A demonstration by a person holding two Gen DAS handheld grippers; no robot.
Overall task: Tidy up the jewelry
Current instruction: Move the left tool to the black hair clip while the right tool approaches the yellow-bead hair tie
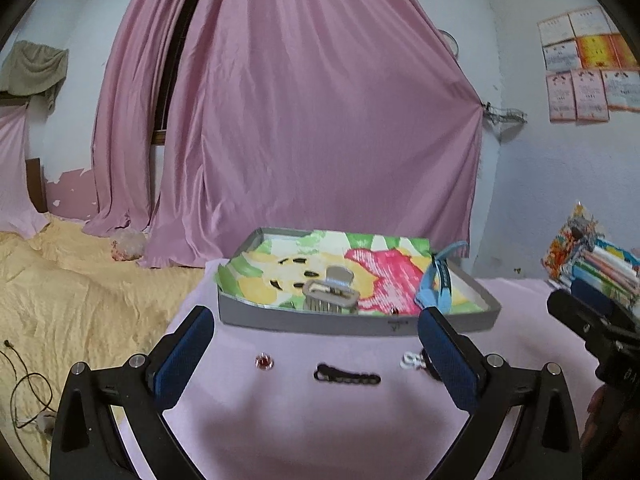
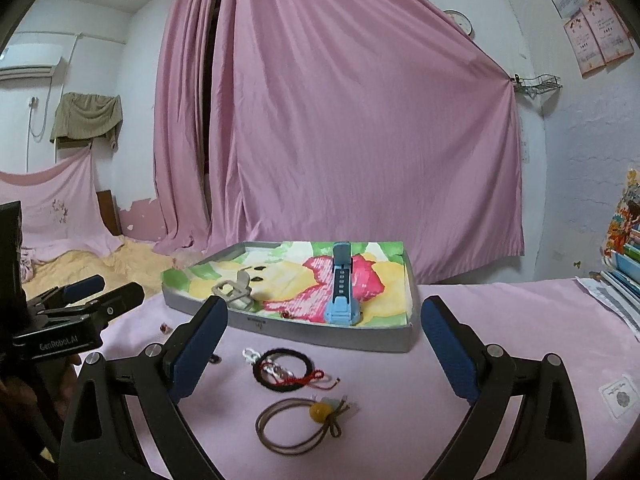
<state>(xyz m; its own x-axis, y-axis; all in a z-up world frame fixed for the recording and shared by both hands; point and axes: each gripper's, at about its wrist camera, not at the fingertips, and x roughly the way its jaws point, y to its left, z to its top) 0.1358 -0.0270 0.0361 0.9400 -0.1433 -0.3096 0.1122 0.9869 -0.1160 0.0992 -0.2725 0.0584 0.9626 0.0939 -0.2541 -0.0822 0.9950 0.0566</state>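
A grey tray (image 2: pixel 360 338) lined with flower-print paper stands on the pink cloth. Inside it lie a blue watch (image 2: pixel 340 292) and a silver hair clip (image 2: pixel 236 288). In front of the tray lie a black bracelet with a red cord (image 2: pixel 286 372), a brown cord with a yellow bead (image 2: pixel 304 420), a small white piece (image 2: pixel 250 355) and a red bead (image 2: pixel 163 327). My right gripper (image 2: pixel 325 304) hangs open above the bracelets, holding nothing. My left gripper (image 1: pixel 317 313) is open too, over the black bracelet (image 1: pixel 347 376) and red bead (image 1: pixel 264 361), facing the tray (image 1: pixel 356 322).
Books (image 2: pixel 624 264) are stacked at the right edge of the cloth, with a small white packet (image 2: pixel 618 396) near them. Yellow bedding (image 1: pixel 80 292) with loose cables (image 1: pixel 28 392) lies to the left. A pink curtain (image 2: pixel 360 140) hangs behind the tray.
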